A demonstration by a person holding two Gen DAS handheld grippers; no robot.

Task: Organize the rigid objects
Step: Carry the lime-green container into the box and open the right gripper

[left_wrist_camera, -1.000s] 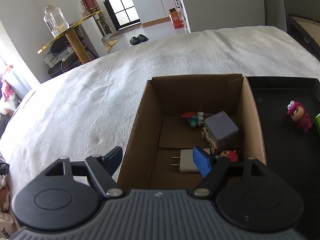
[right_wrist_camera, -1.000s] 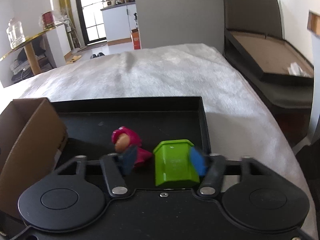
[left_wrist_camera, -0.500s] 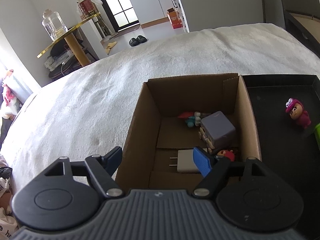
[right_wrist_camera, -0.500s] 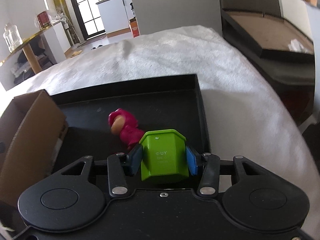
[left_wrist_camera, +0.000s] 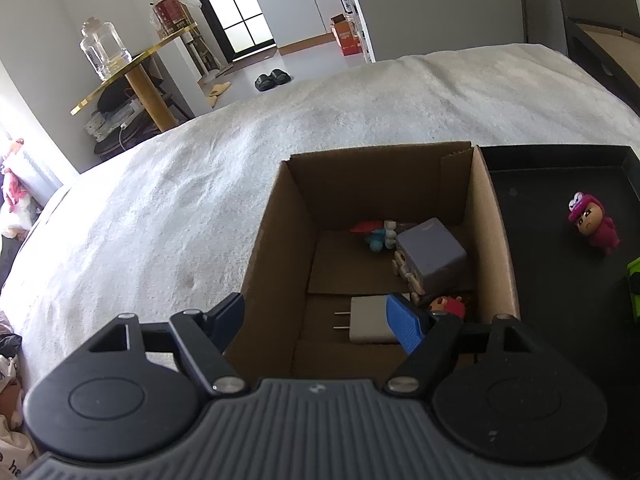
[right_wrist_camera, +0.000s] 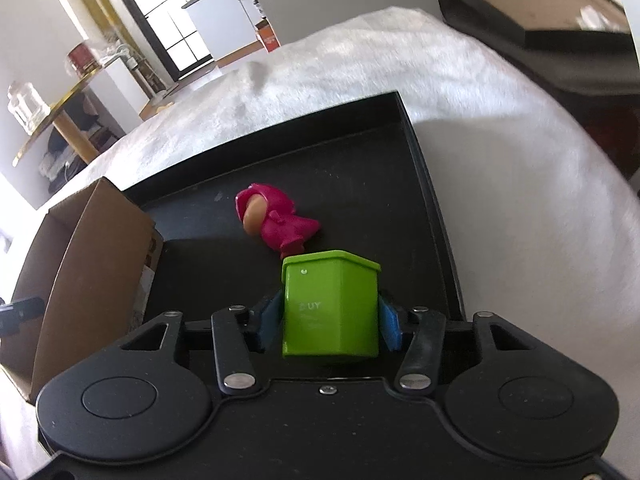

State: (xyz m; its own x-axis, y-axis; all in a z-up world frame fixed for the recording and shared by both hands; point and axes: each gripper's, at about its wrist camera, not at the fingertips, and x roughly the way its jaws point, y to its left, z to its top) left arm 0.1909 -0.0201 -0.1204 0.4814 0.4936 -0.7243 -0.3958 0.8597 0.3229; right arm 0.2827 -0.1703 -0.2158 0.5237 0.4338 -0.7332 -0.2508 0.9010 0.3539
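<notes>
My right gripper (right_wrist_camera: 330, 322) is shut on a green box (right_wrist_camera: 330, 306) and holds it above the black tray (right_wrist_camera: 360, 168). A pink figurine (right_wrist_camera: 276, 220) lies on the tray just beyond it; it also shows in the left wrist view (left_wrist_camera: 592, 222). The cardboard box (left_wrist_camera: 276, 240) sits left of the tray and holds a white charger (left_wrist_camera: 368, 318), a grey cube (left_wrist_camera: 434, 254), a red figure (left_wrist_camera: 450, 306) and a small blue and red toy (left_wrist_camera: 376, 236). My left gripper (left_wrist_camera: 320, 318) is open and empty over the box's near left corner.
Everything rests on a white fuzzy bedspread (left_wrist_camera: 180, 200). A gold round table with a glass jar (left_wrist_camera: 102, 50) stands at the far left. A dark framed board (right_wrist_camera: 540, 12) lies off the bed to the right.
My right gripper closed on the green box and lifted it off the tray, tilting left. My left gripper drifted slightly and stayed open over the cardboard box.
</notes>
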